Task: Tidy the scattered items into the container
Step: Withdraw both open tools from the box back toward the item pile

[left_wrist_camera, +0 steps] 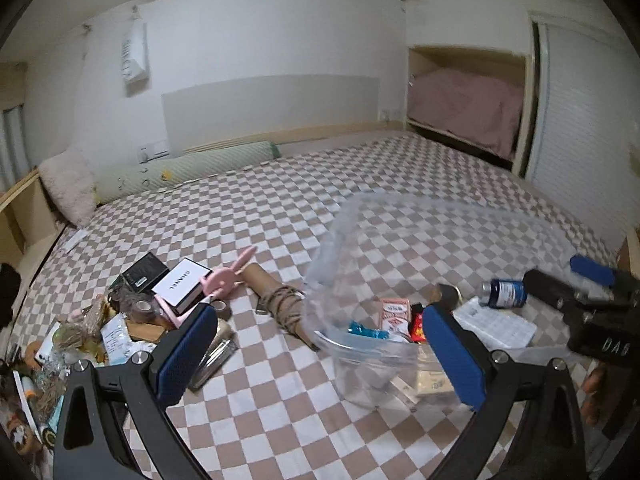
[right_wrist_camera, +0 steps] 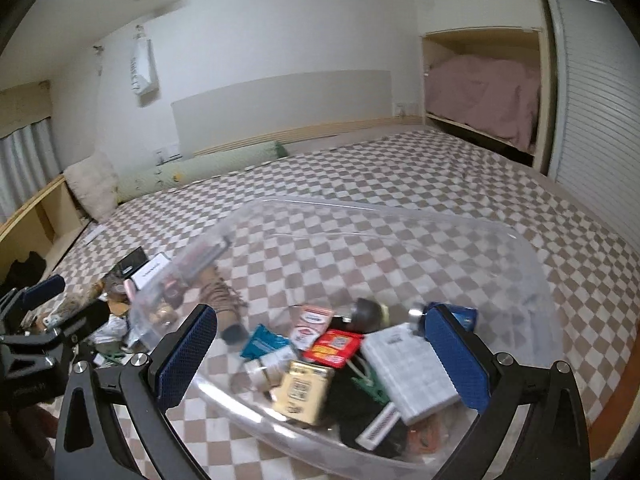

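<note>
Here the clear container on the bed holds a red packet, white box and what seems a yellow tin; above it, both the left gripper and the right gripper are spread empty.

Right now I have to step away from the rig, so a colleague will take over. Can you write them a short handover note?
Left gripper: open, empty, between the pile and the bin.
Right gripper: open, empty, over the bin.
Clear plastic container sits on the checkered bed, already holding a white grid-printed box, a red packet and a gold tin, among others.
Left to do: the pile on the left, including the white CHANEL box, pink rabbit-eared holder and twine-wrapped cardboard tube.
</note>
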A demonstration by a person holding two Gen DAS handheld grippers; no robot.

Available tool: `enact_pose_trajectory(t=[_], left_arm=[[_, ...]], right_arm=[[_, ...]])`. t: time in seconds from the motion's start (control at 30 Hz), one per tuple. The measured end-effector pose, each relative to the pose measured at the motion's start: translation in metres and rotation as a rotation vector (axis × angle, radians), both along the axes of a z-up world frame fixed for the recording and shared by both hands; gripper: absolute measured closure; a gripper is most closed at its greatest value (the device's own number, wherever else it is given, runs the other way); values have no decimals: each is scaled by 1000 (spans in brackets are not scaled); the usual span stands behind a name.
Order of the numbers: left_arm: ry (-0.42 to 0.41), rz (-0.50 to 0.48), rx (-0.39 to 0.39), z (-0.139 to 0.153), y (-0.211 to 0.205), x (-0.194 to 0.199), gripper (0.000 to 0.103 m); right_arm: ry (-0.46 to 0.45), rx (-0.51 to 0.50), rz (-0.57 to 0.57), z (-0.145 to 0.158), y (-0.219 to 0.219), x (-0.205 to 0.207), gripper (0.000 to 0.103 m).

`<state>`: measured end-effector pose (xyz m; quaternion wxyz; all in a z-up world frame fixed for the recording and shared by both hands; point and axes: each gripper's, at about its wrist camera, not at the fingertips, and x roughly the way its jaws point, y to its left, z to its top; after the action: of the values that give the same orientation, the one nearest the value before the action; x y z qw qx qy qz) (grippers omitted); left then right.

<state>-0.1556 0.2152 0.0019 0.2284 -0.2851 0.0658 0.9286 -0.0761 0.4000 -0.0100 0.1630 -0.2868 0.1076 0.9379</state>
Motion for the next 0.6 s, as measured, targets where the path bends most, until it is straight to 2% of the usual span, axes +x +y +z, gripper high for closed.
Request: enact_pose_trajectory(t=[0.17, 0.4, 0.6], left_arm=[[11, 51, 55, 6, -31, -5, 0], [61, 144, 43, 7, -77, -5, 0], [58, 226, 52, 8, -124, -14, 0]], right_arm=[[4, 19, 37, 5, -22, -10, 0], [78, -36, 112, 22, -52, -27, 0], [110, 6, 216, 31, -94, -46, 0]])
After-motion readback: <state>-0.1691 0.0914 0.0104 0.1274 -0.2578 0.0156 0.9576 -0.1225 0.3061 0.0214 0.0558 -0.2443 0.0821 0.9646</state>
